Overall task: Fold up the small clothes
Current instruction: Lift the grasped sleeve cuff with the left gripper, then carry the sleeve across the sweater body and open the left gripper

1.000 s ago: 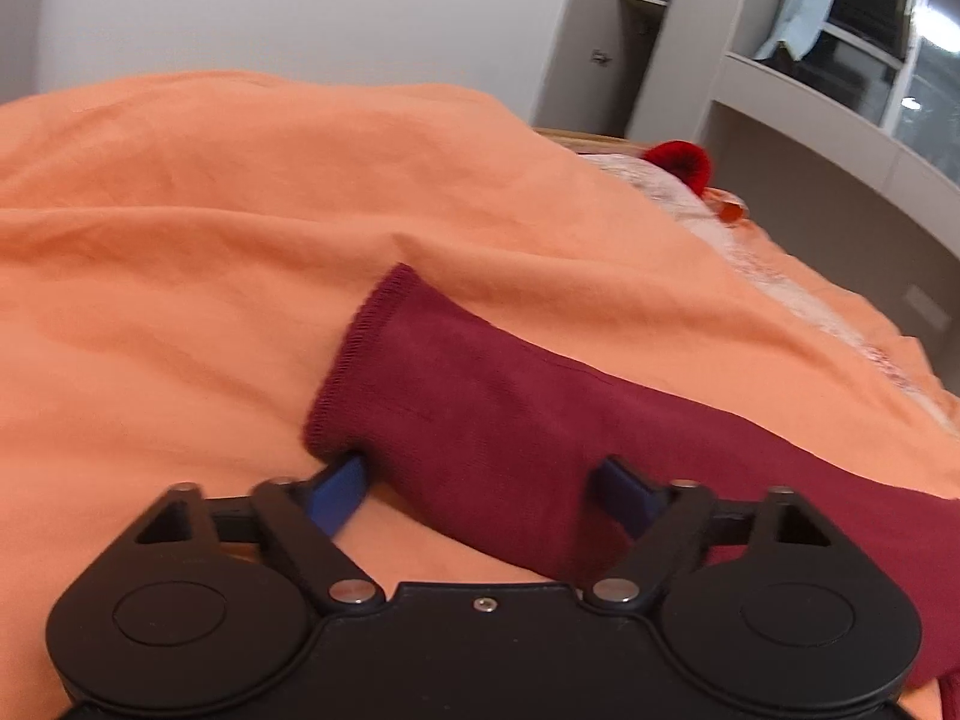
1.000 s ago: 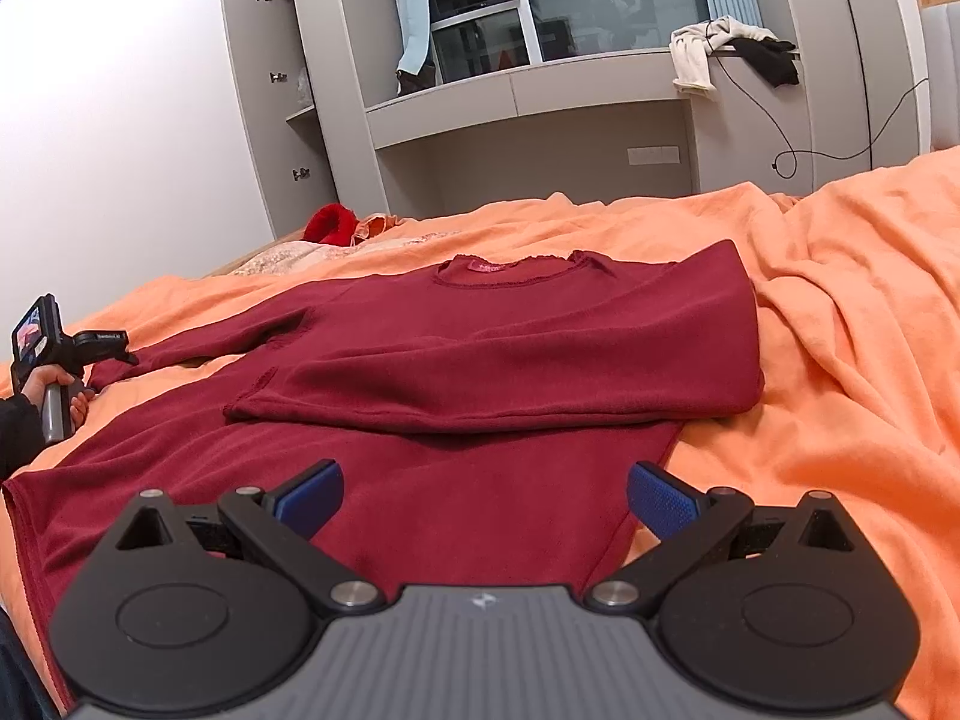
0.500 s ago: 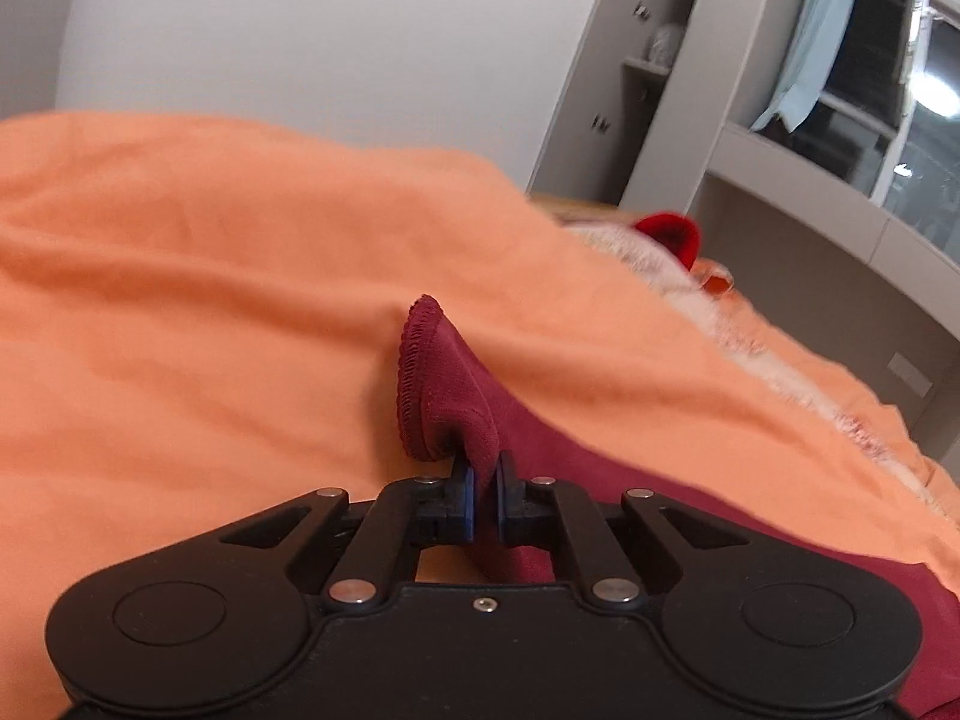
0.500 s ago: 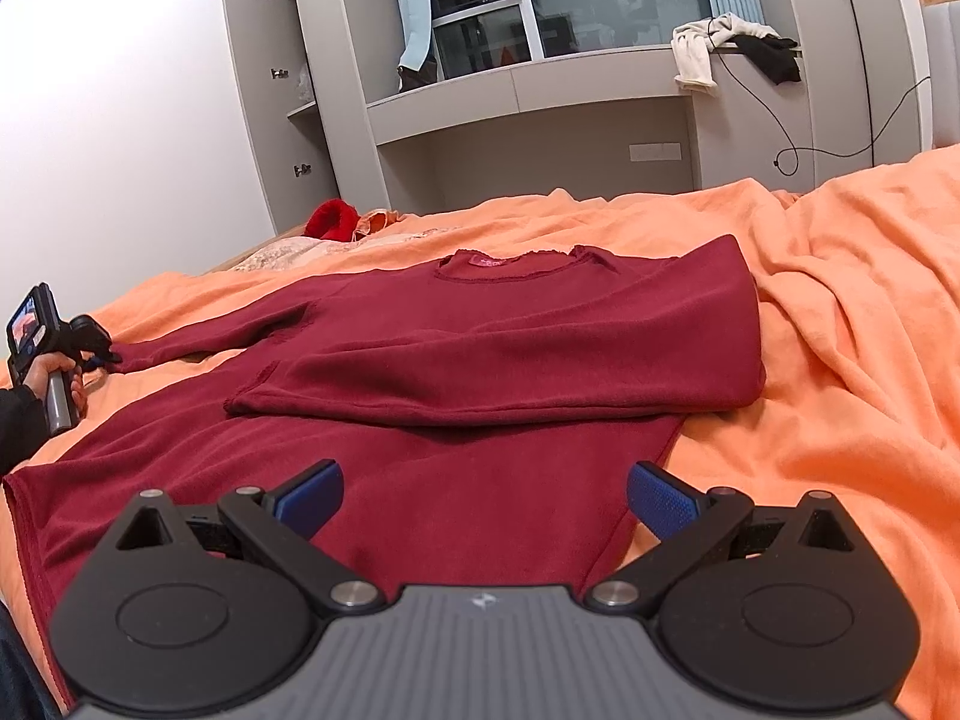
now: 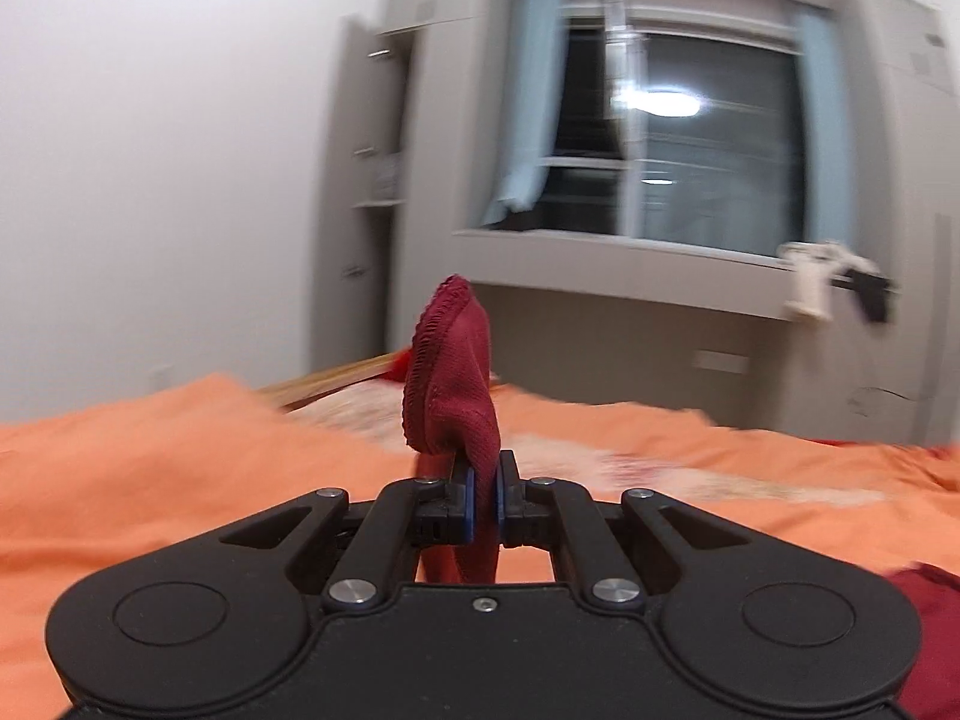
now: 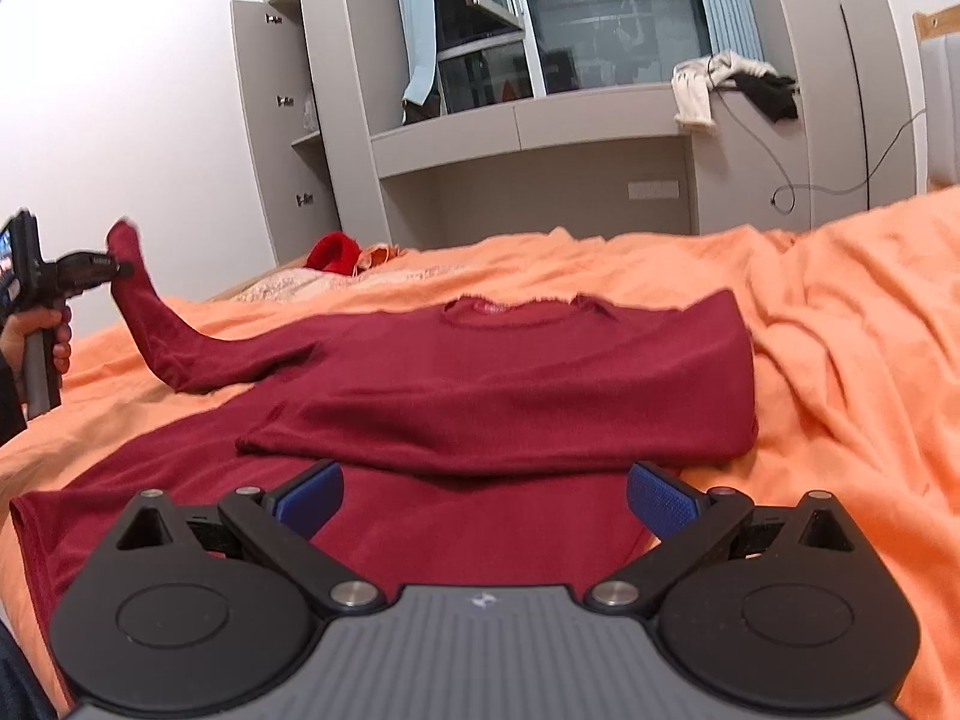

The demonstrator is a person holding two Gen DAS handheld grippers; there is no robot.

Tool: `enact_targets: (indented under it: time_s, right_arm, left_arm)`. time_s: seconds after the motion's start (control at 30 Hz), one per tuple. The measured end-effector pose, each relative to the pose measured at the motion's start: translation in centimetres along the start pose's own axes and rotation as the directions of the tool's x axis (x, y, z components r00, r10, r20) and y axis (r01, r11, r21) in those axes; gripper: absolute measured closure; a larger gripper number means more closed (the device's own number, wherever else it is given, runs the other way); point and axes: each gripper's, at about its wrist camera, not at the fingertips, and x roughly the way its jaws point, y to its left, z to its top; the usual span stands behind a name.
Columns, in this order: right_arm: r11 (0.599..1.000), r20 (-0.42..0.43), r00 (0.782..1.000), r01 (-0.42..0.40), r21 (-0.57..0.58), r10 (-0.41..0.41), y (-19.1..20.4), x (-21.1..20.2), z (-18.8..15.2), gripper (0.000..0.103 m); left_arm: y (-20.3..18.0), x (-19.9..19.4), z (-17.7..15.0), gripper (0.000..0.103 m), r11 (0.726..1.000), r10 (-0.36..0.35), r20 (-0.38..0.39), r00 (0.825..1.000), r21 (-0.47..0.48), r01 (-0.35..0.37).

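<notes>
A dark red long-sleeved top (image 6: 510,384) lies on the orange bedspread (image 6: 840,330), its right sleeve folded across the chest. My left gripper (image 5: 483,501) is shut on the cuff of the left sleeve (image 5: 450,372) and holds it up above the bed; in the right wrist view the left gripper (image 6: 123,267) is at the far left with the sleeve (image 6: 162,330) rising to it. My right gripper (image 6: 483,495) is open and empty, just above the top's lower hem.
A grey window ledge and cabinets (image 6: 528,120) stand beyond the bed, with white and black clothes (image 6: 732,87) on the ledge. A red item (image 6: 333,252) and a pale patterned cloth (image 6: 288,288) lie at the bed's far left edge.
My left gripper closed on the sleeve cuff and lifted it off the bed, tilting upward. My right gripper stayed open and moved slightly closer over the hem.
</notes>
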Motion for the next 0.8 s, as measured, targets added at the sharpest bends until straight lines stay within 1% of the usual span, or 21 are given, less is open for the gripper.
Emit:
enact_targets:
  time_s: [0.1,0.23,0.33,0.43,0.5,0.57,0.7,0.8]
  right_arm:
    - [1.0,0.029,0.999,0.015,0.0,-0.015,-0.1,-0.2,0.5,0.0]
    - [0.998,0.043,0.997,0.058,0.008,-0.059,-0.5,-0.1,0.7,0.0]
    - [0.995,0.056,0.994,0.095,0.03,-0.096,-1.3,-0.2,0.8,0.0]
    - [0.99,0.063,0.989,0.132,0.053,-0.135,-2.2,-0.1,0.9,0.0]
    - [0.986,0.059,0.986,0.151,0.07,-0.155,-2.8,0.0,1.0,0.0]
    - [0.983,0.055,0.985,0.161,0.086,-0.166,-3.3,0.2,0.9,0.0]
    - [0.979,0.046,0.982,0.179,0.098,-0.184,-4.0,0.4,0.7,0.0]
    - [0.978,0.042,0.981,0.182,0.103,-0.187,-4.3,0.5,0.6,0.0]
  left_arm:
    - [-4.5,-2.1,0.3,0.097,0.992,-0.102,0.031,0.994,0.076,0.099]
    - [-10.4,-3.9,-0.7,0.097,0.965,-0.228,0.029,0.973,0.141,0.222]
    - [-14.6,-5.2,-2.6,0.097,0.936,-0.298,-0.006,0.955,0.193,0.294]
    - [-18.2,-5.9,-5.9,0.096,0.901,-0.372,-0.084,0.924,0.205,0.381]
    - [-20.4,-6.4,-8.0,0.096,0.88,-0.405,-0.132,0.905,0.212,0.425]
    - [-21.7,-6.3,-10.2,0.096,0.861,-0.425,-0.171,0.889,0.228,0.455]
    - [-23.2,-5.8,-13.9,0.096,0.83,-0.449,-0.247,0.859,0.242,0.503]
    - [-23.1,-5.8,-15.8,0.095,0.816,-0.461,-0.286,0.84,0.235,0.528]
